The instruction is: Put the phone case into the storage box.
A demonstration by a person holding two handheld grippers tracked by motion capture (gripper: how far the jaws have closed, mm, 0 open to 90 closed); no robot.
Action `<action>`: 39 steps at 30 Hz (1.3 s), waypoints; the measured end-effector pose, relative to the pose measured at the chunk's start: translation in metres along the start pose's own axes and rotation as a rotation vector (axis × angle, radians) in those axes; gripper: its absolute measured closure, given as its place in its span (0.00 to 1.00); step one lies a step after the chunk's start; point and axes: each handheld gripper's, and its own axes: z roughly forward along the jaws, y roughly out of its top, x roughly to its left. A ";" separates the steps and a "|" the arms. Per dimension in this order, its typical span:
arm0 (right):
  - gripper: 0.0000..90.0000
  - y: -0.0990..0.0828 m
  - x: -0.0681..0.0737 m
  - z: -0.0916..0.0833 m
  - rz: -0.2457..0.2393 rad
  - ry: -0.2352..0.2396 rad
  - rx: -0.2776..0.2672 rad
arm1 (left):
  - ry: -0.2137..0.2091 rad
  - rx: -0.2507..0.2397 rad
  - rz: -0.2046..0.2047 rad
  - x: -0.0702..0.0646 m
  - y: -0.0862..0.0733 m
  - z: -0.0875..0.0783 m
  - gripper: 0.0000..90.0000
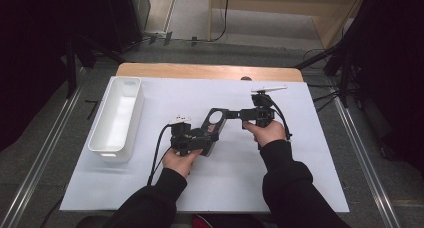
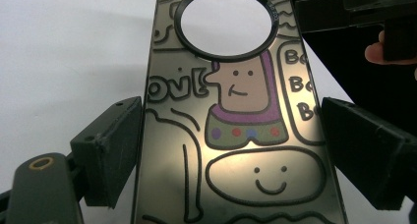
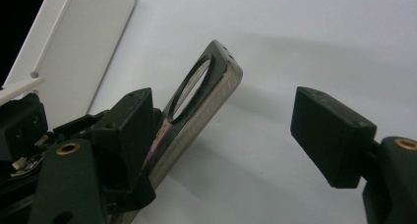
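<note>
your left gripper (image 1: 197,138) pinches the phone case (image 1: 212,125) by its long edges, a pad flat against each side; in the left gripper view the case (image 2: 236,135) shows cartoon figures and a round camera opening at its far end. the case is held just above the white mat (image 1: 225,173), well to the right of the white bin (image 1: 117,118). your right gripper (image 1: 235,114) is at the case's far end, jaws spread wide; in the right gripper view (image 3: 246,135) the case's edge (image 3: 206,101) lies against one jaw, with the other well clear.
</note>
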 end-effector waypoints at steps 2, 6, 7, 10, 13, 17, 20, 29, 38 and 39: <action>0.26 0.001 0.001 0.001 0.006 -0.002 0.004 | 0.000 -0.001 0.001 0.000 0.000 0.000 0.13; 0.26 0.004 0.002 0.004 0.023 -0.002 0.005 | 0.003 -0.008 0.000 -0.001 0.000 -0.001 0.13; 0.27 0.004 0.002 0.005 0.023 -0.002 0.004 | 0.002 -0.011 0.001 -0.001 0.000 -0.001 0.13; 0.27 0.006 0.003 0.007 0.029 0.000 0.007 | -0.009 -0.012 0.000 -0.001 0.000 -0.001 0.13; 0.27 0.007 0.002 0.009 0.038 0.009 0.011 | -0.021 -0.012 0.007 -0.002 0.000 -0.001 0.13; 0.27 0.009 0.001 0.011 0.047 0.013 0.020 | -0.013 -0.012 0.009 -0.002 0.000 -0.001 0.13; 0.29 0.010 -0.001 0.012 0.066 0.023 0.028 | -0.016 -0.013 0.005 -0.001 0.000 -0.001 0.13; 0.32 0.013 -0.004 0.018 0.110 0.046 0.039 | -0.012 -0.015 0.006 -0.001 0.000 -0.001 0.13; 0.37 0.018 -0.001 0.024 0.131 0.043 0.049 | -0.010 -0.018 0.005 -0.001 0.000 -0.001 0.13; 0.38 0.019 -0.001 0.025 0.132 0.039 0.051 | -0.010 -0.017 0.002 -0.001 0.000 -0.001 0.13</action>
